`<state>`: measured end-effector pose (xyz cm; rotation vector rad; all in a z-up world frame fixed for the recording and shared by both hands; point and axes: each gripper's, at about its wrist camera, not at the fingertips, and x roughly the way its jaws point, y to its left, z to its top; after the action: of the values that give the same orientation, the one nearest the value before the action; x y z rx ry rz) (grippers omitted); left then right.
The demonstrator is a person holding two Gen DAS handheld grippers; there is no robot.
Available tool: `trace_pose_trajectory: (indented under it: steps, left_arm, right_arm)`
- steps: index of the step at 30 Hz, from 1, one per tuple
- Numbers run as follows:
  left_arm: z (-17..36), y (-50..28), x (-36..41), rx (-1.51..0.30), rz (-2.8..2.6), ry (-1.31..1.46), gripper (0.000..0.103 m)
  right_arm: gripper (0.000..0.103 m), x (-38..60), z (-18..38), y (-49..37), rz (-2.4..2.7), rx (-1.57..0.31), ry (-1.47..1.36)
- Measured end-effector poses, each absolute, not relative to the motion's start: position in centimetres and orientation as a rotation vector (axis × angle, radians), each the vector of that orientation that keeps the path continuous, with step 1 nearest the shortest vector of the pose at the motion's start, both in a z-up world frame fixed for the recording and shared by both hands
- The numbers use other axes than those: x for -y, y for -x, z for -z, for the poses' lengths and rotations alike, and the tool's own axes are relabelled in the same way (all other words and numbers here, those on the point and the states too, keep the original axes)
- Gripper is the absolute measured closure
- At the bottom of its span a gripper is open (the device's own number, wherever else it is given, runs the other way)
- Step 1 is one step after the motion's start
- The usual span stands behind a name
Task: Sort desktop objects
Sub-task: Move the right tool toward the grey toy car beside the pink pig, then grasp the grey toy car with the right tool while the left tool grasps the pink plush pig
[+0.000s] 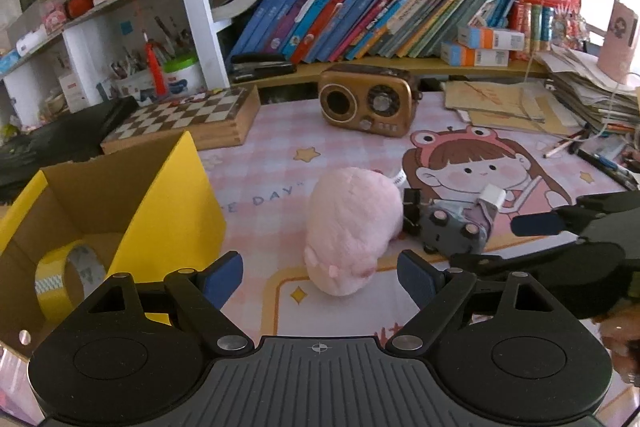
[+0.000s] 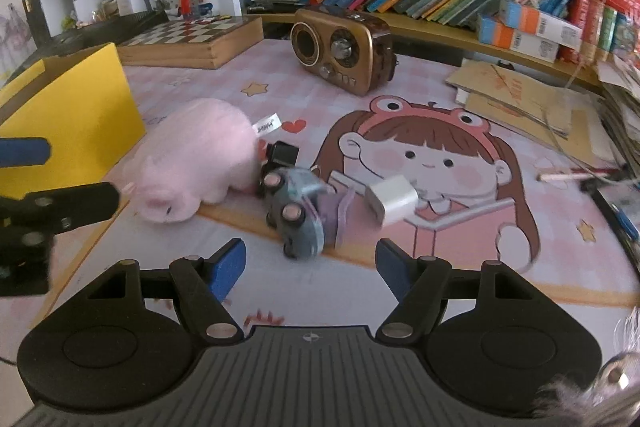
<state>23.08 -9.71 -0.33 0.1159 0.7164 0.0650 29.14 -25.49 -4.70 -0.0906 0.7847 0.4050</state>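
The sorting looks barely begun. At far left the yellow cardboard box (image 1: 176,203) stands open and holds only a roll of yellow tape (image 1: 60,281). Beside it on the tabletop (image 1: 272,147) lie a soft pink plush pig (image 1: 352,231), a hard grey toy car (image 2: 296,211) on its side and a glossy white charger (image 2: 394,201). Left gripper (image 1: 320,277) and right gripper (image 2: 310,263) hover, jaws spread and empty.

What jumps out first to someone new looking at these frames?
The pink plush pig lying mid-mat, with a small grey toy car tipped on its side right beside it. Left of them stands an open yellow box with a yellow tape roll inside; a bronze retro radio sits behind, below the bookshelf.
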Motion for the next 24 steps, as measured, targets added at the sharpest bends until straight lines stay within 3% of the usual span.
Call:
trace_pose_trajectory:
  steps: [8, 10, 14, 24]
  left_arm:
    - [0.5, -24.4, 10.1, -0.740, -0.077, -0.133, 0.016]
    - [0.5, -24.7, 10.2, -0.744, -0.074, -0.140, 0.016]
    - [0.7, -25.4, 10.3, -0.752, -0.068, -0.143, 0.016]
    - [2.9, -29.1, 10.5, -0.812, -0.038, -0.129, 0.016]
  right_arm:
    - [0.036, 24.3, 6.2, -32.2, -0.437, -0.789, 0.095]
    - [0.040, 24.1, 6.5, -32.7, -0.440, -0.793, 0.097]
    - [0.059, 24.1, 6.9, -33.1, -0.459, -0.789, 0.102]
    - [0.061, 26.6, 5.8, -32.1, -0.440, -0.777, 0.071]
